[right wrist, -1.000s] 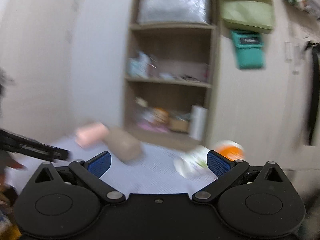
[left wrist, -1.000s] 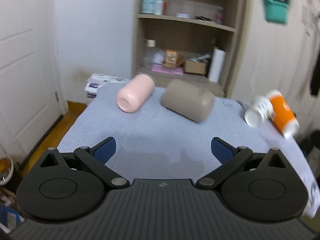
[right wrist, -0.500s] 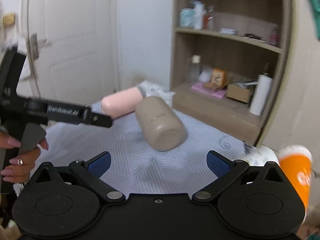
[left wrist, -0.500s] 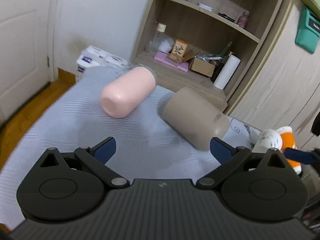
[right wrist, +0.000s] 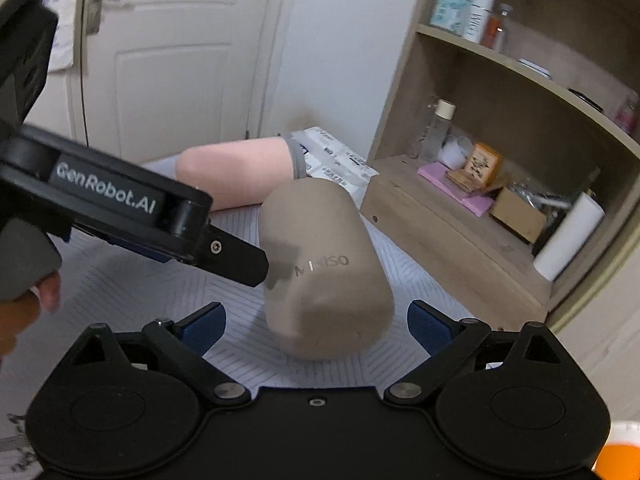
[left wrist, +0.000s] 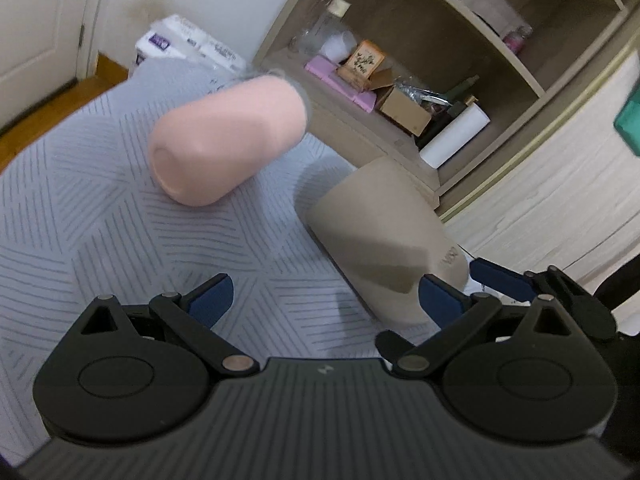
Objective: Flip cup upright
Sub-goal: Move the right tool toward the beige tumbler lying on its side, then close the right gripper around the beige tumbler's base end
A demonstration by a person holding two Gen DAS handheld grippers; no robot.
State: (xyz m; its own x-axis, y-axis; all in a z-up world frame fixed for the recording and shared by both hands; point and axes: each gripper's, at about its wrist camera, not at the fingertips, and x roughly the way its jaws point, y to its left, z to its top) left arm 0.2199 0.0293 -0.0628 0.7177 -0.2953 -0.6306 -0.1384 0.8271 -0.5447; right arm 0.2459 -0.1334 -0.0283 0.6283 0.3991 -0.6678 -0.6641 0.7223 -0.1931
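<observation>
A beige cup [right wrist: 324,272] marked MINISO lies on its side on the grey patterned cloth [right wrist: 240,344], its closed bottom toward me. It also shows in the left wrist view [left wrist: 384,236]. A pink cup [left wrist: 224,140] lies on its side behind it, and shows in the right wrist view [right wrist: 236,172]. My right gripper [right wrist: 316,324] is open, its blue pads either side of the beige cup's near end. My left gripper [left wrist: 324,296] is open, just left of the beige cup. It shows in the right wrist view [right wrist: 240,264], its tip by the cup's side.
A wooden shelf unit [right wrist: 500,152] with bottles, boxes and a paper roll stands right behind the cloth. A white door [right wrist: 172,52] is at the left. An orange cup's edge [right wrist: 616,460] shows at the lower right. Tissue packs [left wrist: 188,40] lie beyond the cloth.
Both grippers have moved forward and down toward the beige cup. The right gripper now has the cup's end between its open pads. The cups have not moved.
</observation>
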